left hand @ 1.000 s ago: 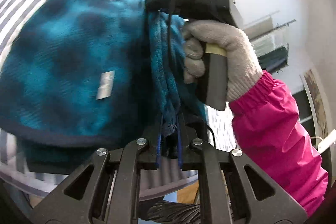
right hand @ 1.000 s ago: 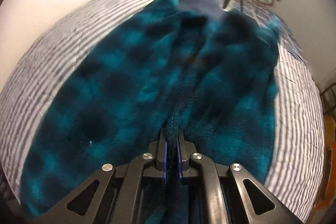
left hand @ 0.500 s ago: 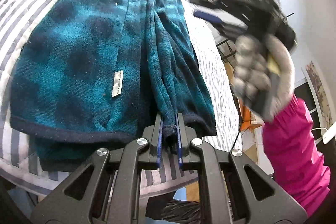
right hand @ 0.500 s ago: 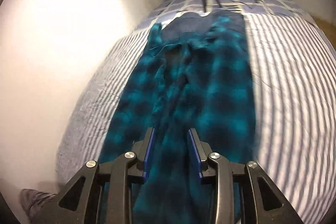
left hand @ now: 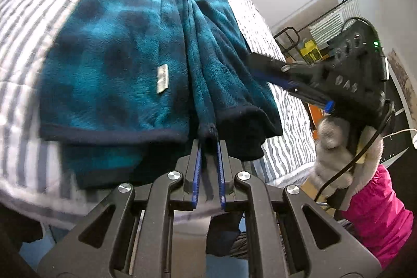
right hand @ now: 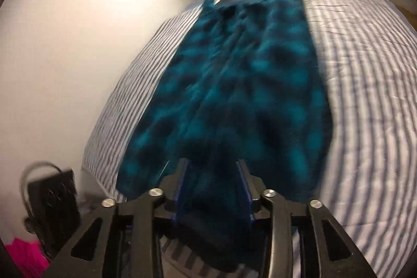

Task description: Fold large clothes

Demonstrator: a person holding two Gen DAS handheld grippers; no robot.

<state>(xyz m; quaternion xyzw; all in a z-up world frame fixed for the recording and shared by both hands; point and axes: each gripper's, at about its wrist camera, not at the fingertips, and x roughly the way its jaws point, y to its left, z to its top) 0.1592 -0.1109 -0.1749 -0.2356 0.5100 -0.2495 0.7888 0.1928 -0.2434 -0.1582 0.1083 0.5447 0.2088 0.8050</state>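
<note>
- Left gripper [left hand: 208, 147] is clamped on the teal fleece garment's [left hand: 117, 48] hem
- Right gripper [right hand: 212, 189], jaws just opened, holds nothing
- Garment is folded lengthwise on the bed [right hand: 365, 95]; crosswise folds are judged left

Teal-navy plaid fleece [left hand: 117, 48]; grey-striped bedding [left hand: 286, 106]

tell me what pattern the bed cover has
Grey-and-white stripes on the bed cover, clearest in the right wrist view.

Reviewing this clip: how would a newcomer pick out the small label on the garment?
Find the striped bed, then the teal plaid fleece garment spread along it. On its near end, above the dark hem, sits a small pale fabric tag, the only light patch on the teal cloth.
</note>
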